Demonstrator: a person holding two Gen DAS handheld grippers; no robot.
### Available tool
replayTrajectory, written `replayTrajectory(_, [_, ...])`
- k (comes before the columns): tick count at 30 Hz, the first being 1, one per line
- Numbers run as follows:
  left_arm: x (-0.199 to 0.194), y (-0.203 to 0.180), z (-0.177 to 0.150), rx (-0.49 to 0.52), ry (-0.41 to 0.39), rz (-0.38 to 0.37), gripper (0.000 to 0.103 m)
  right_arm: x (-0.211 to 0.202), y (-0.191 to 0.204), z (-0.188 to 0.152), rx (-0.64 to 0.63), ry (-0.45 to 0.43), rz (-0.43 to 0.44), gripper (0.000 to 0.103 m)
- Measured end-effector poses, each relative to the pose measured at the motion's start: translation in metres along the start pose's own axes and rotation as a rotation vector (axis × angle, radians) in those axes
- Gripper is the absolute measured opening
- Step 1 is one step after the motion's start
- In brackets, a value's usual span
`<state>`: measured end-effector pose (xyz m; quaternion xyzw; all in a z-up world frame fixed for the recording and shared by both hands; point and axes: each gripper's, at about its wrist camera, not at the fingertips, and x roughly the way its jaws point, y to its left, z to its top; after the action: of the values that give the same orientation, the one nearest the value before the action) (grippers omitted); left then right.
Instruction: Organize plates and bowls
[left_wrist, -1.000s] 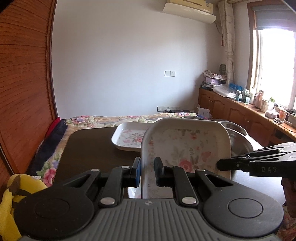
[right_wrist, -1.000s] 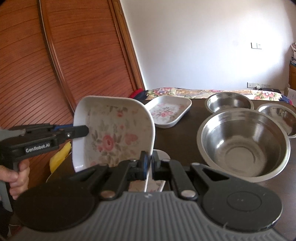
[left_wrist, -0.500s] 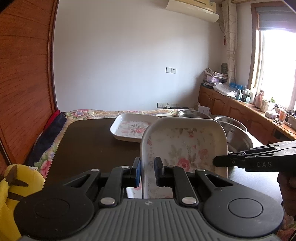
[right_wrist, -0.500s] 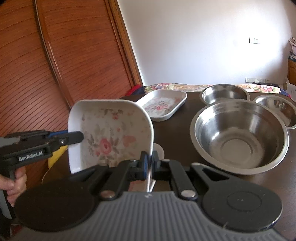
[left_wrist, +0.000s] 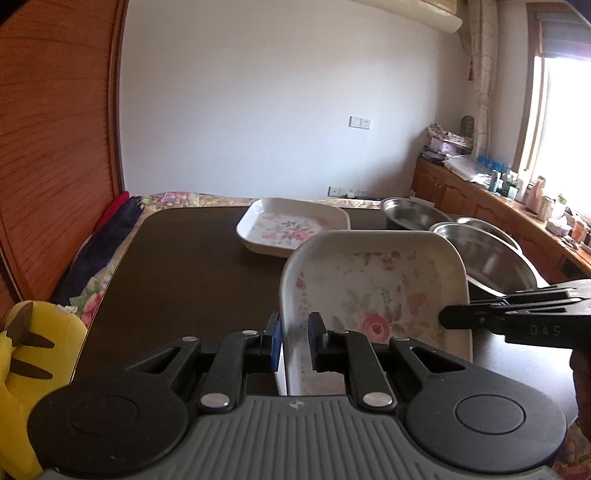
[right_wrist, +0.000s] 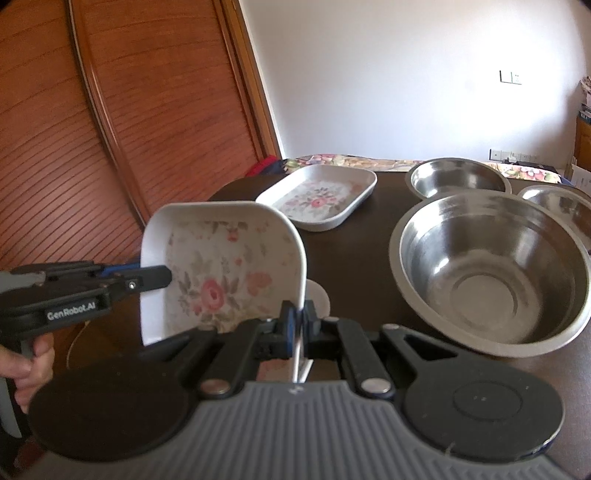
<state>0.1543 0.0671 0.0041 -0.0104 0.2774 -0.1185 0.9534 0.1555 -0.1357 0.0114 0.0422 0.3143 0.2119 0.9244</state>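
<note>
Tilting steeply on edge above the near part of the dark table (left_wrist: 177, 258), the floral plate (left_wrist: 373, 295) is held from 2 sides. The right gripper (right_wrist: 299, 325) pinches its right rim, pads pressed tight against the thin wall. The left gripper (left_wrist: 293, 339) straddles the left rim with its fingers a little apart; the blue pad seems to touch the outside, while a gap shows on the inner side, so its hold looks loose.

Judging from that, the weak point is the left rim: if the right gripper lets go before the left one closes, the plate could swing down or drop onto the table. A glazed rim caught near its edge may also slide out.

At 12 o'clock from the held plate sits a second floral plate (left_wrist: 293, 227), flat on the table, a likely stacking spot. At 1 to 2 o'clock stand 3 steel bowls, the large bowl (right_wrist: 491, 273) nearest; a wide swing could clip its rim.

The right wrist view shows all 3 bowls clearly, plus a pale round object (right_wrist: 319, 301) behind the plate, unidentifiable. The left wrist view shows a yellow plush toy (left_wrist: 33, 369) at 9 o'clock and the open tabletop leading to the second plate.
</note>
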Motion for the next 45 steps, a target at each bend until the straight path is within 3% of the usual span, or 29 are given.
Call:
replayTrajectory(22, [0.018, 0.005, -0.002, 0.001, 0.016, 0.018, 0.044, 0.01, -0.002, -0.012, 0.017, 0.005, -0.029, 0.009])
replayTrajectory(32, [0.002, -0.002, 0.0, 0.017, -0.037, 0.023, 0.045, -0.017, -0.002, -0.015, -0.017, -0.071, -0.022, 0.009])
replayTrajectory(45, [-0.026, -0.029, -0.005, 0.093, -0.127, 0.012, 0.08, -0.055, 0.01, -0.03, -0.118, -0.201, -0.042, 0.01])
